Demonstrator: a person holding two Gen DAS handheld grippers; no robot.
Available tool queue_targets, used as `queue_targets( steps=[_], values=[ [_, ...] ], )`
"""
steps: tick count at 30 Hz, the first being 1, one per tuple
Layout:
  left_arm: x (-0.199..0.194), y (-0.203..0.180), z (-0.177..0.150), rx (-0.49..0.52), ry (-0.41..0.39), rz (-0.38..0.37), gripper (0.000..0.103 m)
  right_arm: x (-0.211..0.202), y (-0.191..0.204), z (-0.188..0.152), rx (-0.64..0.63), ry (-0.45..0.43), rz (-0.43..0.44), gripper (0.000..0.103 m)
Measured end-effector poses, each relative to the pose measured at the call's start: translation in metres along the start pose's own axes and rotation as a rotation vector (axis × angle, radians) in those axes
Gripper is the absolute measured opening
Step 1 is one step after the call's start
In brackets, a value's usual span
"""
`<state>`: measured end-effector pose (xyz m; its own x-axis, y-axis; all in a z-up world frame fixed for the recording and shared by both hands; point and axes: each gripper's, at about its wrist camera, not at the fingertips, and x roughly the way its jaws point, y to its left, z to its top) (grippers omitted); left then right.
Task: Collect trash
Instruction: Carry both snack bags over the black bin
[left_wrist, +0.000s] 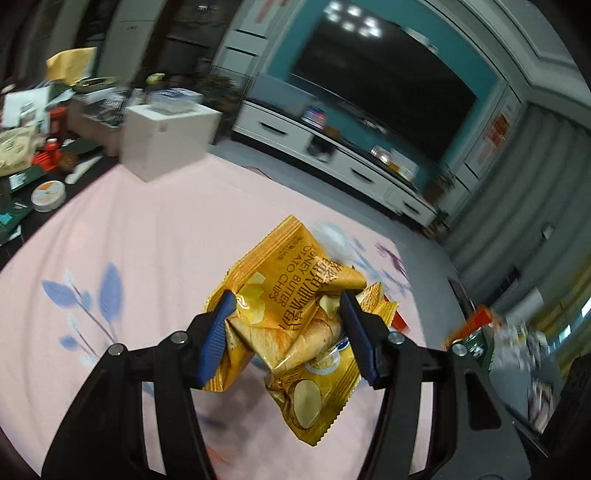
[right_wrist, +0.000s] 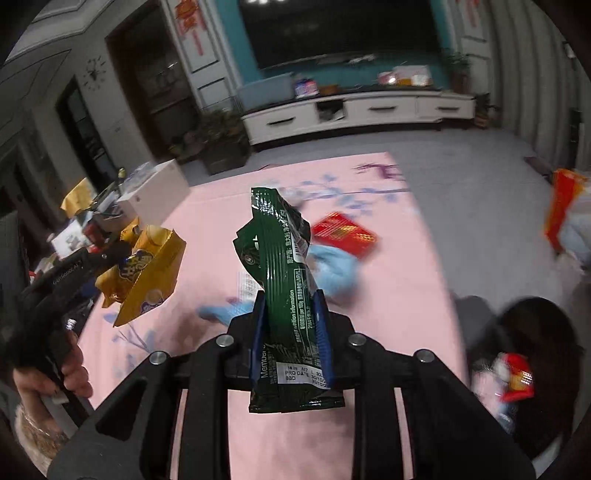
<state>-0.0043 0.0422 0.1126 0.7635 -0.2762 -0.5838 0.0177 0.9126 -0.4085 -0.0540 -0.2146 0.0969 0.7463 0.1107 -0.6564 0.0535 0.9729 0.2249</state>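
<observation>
My left gripper (left_wrist: 288, 301) is shut on a crumpled yellow chip bag (left_wrist: 291, 317) and holds it above the pink tablecloth (left_wrist: 155, 236). The same bag (right_wrist: 147, 273) shows at the left of the right wrist view, in the air. My right gripper (right_wrist: 290, 299) is shut on a green wrapper (right_wrist: 282, 280) that stands up between its blue pads. On the cloth beyond lie a red packet (right_wrist: 343, 234) and blue gloves (right_wrist: 332, 269). A dark trash bag (right_wrist: 524, 354) with a red wrapper inside sits at the lower right.
A white box (left_wrist: 166, 144) stands at the far edge of the table, with cluttered items (left_wrist: 48, 162) to its left. A white TV cabinet (right_wrist: 354, 110) and a large dark screen (left_wrist: 384, 92) lie beyond. An orange-red bag (right_wrist: 563, 206) is at the right.
</observation>
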Motion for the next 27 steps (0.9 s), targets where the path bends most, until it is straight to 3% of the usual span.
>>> queue_targets(
  steps=[9, 15, 20, 27],
  values=[
    [-0.028, -0.125, -0.083, 0.254, 0.145, -0.176, 0.059, -0.065, -0.075, -0.025, 0.144, -0.087, -0.120, 0.026],
    [-0.041, -0.208, -0.115, 0.419, 0.162, -0.276, 0.060, -0.106, -0.119, -0.017, 0.255, -0.193, -0.185, 0.026],
    [-0.037, -0.255, -0.123, 0.455, 0.168, -0.321, 0.060, -0.123, -0.158, -0.006, 0.337, -0.245, -0.265, 0.026],
    [-0.002, -0.289, -0.134, 0.465, 0.246, -0.351, 0.060, -0.091, -0.203, -0.019, 0.459, -0.176, -0.333, 0.027]
  ],
)
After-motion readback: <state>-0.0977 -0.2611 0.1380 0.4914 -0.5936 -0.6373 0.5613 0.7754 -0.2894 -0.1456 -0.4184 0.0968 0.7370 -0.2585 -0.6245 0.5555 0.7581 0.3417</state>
